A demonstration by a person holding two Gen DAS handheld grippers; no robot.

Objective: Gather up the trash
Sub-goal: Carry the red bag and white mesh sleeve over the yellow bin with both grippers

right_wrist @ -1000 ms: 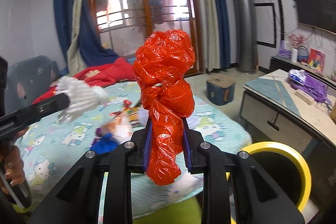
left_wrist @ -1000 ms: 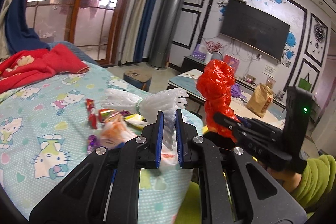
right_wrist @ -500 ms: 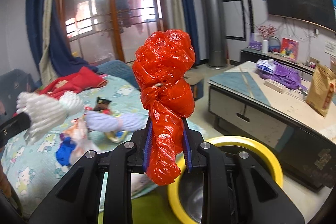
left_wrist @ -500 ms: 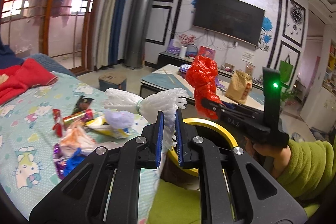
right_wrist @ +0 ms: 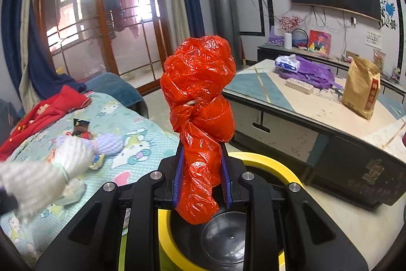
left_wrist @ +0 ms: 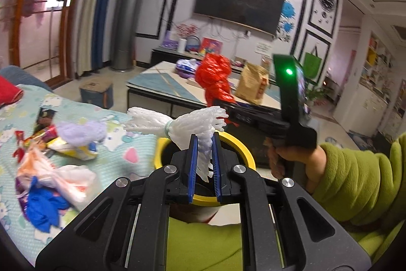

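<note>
My left gripper is shut on a white foam net bundle tied with a band, held over the near rim of a yellow-rimmed black bin. My right gripper is shut on a knotted red plastic bag, held above the same bin, whose black inside shows below the bag. The red bag and right gripper also show in the left wrist view, just beyond the bin. The foam net appears blurred at the left of the right wrist view.
A bed with a Hello Kitty sheet holds several wrappers, a purple foam net, a blue glove and a white-orange bag. A low table with a brown paper bag stands behind the bin.
Both grippers swung right, away from the bed, with their loads still held. The yellow bin has come into view under both of them.
</note>
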